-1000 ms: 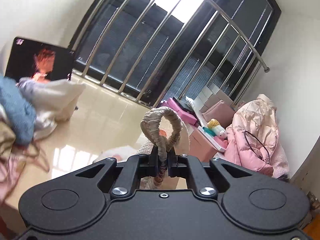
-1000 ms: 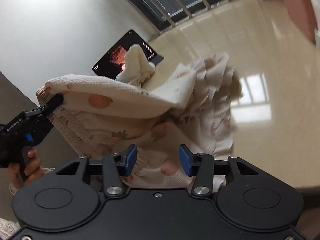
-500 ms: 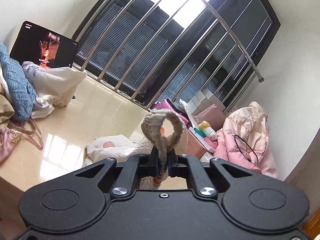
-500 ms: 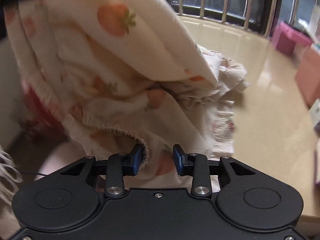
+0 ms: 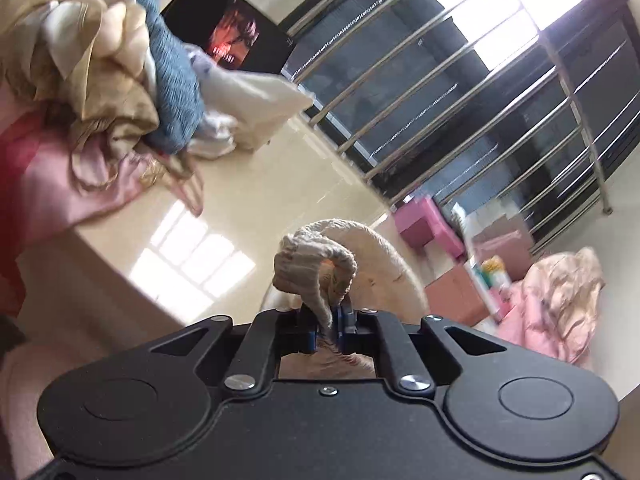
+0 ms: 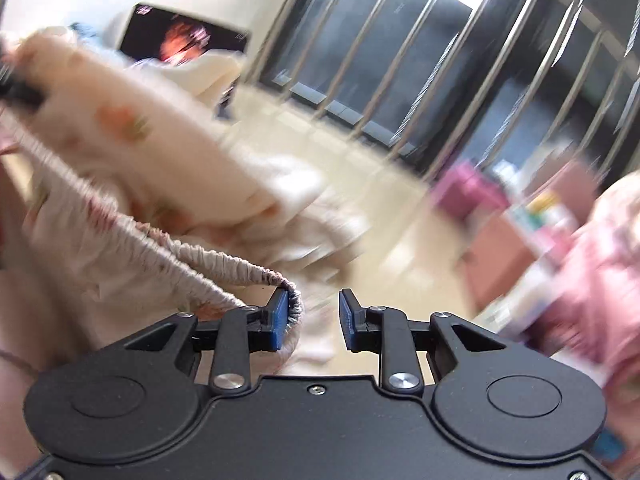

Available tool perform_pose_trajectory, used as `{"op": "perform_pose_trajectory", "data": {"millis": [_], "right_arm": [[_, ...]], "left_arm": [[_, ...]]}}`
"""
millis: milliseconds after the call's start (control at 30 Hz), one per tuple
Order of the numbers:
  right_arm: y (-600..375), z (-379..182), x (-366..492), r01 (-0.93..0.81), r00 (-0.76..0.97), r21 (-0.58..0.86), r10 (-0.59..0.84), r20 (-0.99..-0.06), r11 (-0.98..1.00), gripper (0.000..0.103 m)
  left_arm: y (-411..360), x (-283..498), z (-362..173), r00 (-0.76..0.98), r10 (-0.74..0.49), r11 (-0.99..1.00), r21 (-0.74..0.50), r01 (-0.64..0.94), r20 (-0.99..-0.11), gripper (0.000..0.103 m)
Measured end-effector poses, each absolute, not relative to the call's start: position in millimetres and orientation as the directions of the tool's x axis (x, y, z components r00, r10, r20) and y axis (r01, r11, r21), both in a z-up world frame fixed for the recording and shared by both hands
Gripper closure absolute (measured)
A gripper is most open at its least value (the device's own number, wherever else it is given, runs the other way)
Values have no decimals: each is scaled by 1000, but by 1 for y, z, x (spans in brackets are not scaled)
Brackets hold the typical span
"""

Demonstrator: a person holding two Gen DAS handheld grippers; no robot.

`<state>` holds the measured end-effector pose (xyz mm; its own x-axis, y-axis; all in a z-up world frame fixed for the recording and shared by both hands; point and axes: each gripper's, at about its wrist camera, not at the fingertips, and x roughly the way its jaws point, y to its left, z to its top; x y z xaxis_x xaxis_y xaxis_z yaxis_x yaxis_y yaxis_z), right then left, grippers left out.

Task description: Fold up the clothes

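A cream garment with a strawberry print hangs in the air over a glossy cream table. My left gripper is shut on its gathered elastic waistband, which loops up above the jaws. In the right wrist view the same waistband stretches from the upper left down to my right gripper. The right jaws are open, and the band lies against the left fingertip. The right wrist view is blurred by motion.
A heap of clothes in beige, blue, white and pink lies at the table's left. A dark tablet stands behind it. Window bars run along the back. Pink boxes and a pink jacket sit at the right.
The left gripper has tilted and swung left, still holding the waistband. The right gripper has moved from under the garment's body to the waistband, jaws wider open.
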<state>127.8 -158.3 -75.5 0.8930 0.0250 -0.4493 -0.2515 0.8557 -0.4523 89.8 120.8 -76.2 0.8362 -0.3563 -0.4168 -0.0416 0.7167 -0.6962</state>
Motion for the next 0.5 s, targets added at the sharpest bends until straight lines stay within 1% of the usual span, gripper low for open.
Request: {"op": "perform_pose_trajectory", "data": {"millis": [67, 167, 200, 233, 267, 300, 333, 400, 500], "right_arm": [[-157, -75, 132, -221, 909, -486, -2, -417, 845, 75], [-164, -75, 132, -239, 896, -449, 17, -444, 861, 77], [-166, -74, 130, -244, 893, -441, 22, -450, 864, 77], [-168, -74, 128, -248, 890, -432, 27, -456, 867, 77], [-170, -74, 127, -249, 887, -423, 31, -460, 871, 77], [-172, -74, 127, -249, 886, -412, 34, -463, 876, 77], [-175, -74, 128, -248, 884, -399, 38, -467, 883, 77], [-176, -76, 136, -245, 879, -376, 42, -475, 894, 76], [-181, -77, 139, -247, 872, -336, 57, -486, 909, 76]], "left_arm": [[111, 94, -83, 804, -369, 741, -670, -49, -467, 91], [106, 99, -90, 769, -384, 765, -642, -45, -511, 88], [108, 99, -93, 758, -388, 775, -631, -40, -525, 79], [108, 98, -91, 748, -389, 789, -614, -31, -538, 63], [108, 94, -88, 748, -384, 810, -587, -9, -542, 55], [108, 90, -85, 748, -378, 830, -558, 12, -545, 42], [108, 86, -82, 749, -372, 848, -529, 33, -549, 31], [109, 77, -77, 750, -353, 882, -467, 67, -560, 27], [107, 66, -76, 740, -325, 915, -394, 88, -589, 26]]}}
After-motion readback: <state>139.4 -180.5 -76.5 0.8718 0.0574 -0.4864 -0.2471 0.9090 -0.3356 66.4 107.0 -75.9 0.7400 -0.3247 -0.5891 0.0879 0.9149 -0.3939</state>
